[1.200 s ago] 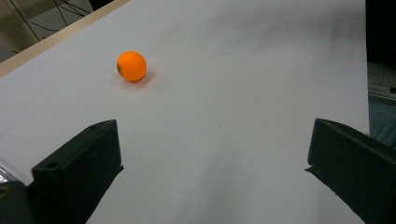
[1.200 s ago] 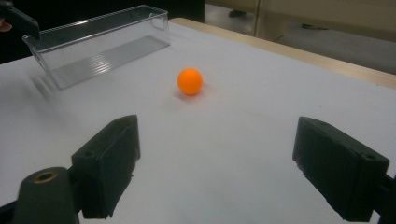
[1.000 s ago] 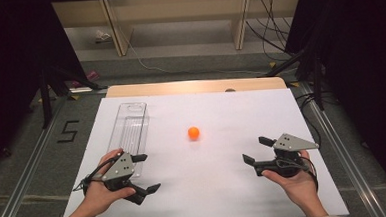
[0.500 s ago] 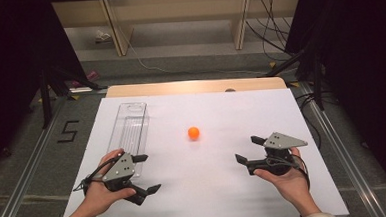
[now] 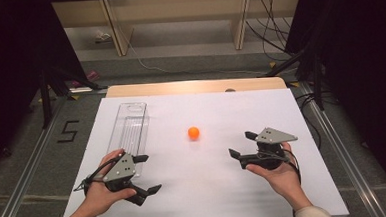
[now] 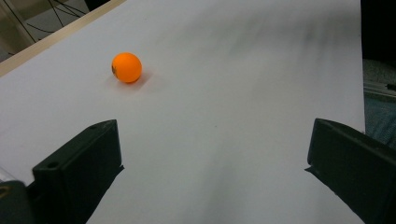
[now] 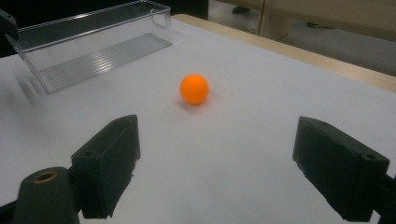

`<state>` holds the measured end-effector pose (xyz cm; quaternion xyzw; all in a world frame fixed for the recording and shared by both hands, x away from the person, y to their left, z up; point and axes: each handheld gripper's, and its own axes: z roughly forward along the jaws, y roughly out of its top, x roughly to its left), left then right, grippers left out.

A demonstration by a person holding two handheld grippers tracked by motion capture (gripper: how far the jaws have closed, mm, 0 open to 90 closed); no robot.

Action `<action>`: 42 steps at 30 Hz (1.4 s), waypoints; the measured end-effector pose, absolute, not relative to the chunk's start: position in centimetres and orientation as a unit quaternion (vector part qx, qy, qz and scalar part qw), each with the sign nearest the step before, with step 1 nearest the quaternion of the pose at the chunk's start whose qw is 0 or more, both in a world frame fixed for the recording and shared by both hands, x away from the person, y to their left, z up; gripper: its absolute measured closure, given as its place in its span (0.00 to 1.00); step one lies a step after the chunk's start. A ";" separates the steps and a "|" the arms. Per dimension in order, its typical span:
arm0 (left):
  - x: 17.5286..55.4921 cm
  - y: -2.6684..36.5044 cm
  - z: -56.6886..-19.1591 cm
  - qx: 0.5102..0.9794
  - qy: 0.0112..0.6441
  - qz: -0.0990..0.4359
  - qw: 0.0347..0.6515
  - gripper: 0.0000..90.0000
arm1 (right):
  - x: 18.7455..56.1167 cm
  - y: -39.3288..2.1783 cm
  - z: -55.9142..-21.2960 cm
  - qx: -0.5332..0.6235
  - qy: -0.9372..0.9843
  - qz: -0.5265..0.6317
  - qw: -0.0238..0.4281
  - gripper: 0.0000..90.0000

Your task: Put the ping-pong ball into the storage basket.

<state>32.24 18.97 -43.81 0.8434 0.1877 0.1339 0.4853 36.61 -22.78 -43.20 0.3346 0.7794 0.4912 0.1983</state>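
Item: small orange plastic ball (image 5: 194,133), loose on white table (image 5: 210,187). My right gripper (image 5: 239,147) w/ jaws wide; left gripper (image 5: 149,173) same. I'd centre ball, close gently.

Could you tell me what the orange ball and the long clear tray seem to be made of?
The orange ball looks like smooth matte plastic, likely a table tennis ball: even colour, soft sheen, a small dark mark in the left gripper view. The clear tray appears to be rigid transparent plastic, possibly acrylic: see-through walls, bright glossy edges, and a ribbed floor.
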 end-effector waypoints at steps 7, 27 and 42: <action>32.2 19.0 -43.8 0.844 0.186 0.133 0.486 0.03 | 37.5 -21.8 -43.3 0.332 0.781 0.490 0.197 0.18; 32.2 19.0 -43.8 0.843 0.187 0.132 0.486 0.03 | 39.3 -20.0 -43.6 0.327 0.788 0.485 0.192 0.18; 32.2 19.0 -43.8 0.844 0.185 0.132 0.486 0.03 | 40.6 -18.6 -44.0 0.324 0.793 0.481 0.189 0.18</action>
